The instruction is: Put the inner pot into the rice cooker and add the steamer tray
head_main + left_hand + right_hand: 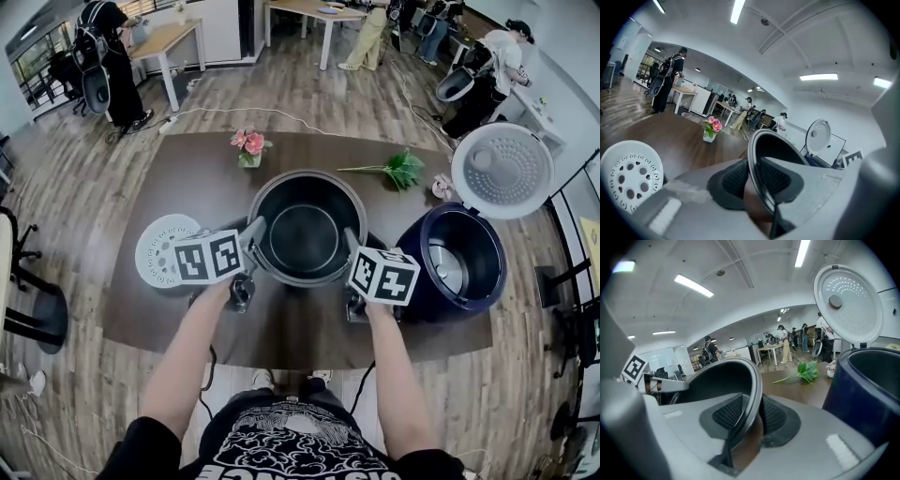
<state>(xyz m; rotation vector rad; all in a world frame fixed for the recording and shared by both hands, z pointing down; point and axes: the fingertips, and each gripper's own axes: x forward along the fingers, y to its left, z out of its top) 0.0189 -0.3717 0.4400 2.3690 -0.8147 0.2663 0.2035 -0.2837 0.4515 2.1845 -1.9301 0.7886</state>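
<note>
The dark inner pot (305, 230) hangs over the middle of the brown table, held by its rim on both sides. My left gripper (253, 234) is shut on the pot's left rim (757, 173). My right gripper (349, 242) is shut on the right rim (752, 404). In both gripper views the pads press the thin rim from inside and outside. The navy rice cooker (457, 262) stands at the right with its lid (502, 171) swung up; its wall (867, 394) is close beside my right gripper. The white perforated steamer tray (164, 248) lies flat at the left, also seen in the left gripper view (630, 173).
A small pot of pink flowers (249, 145) stands at the table's far side, and a green leafy sprig (398, 169) lies beyond the pot. People, chairs and desks fill the room behind. The table's near edge (281, 352) runs close to my body.
</note>
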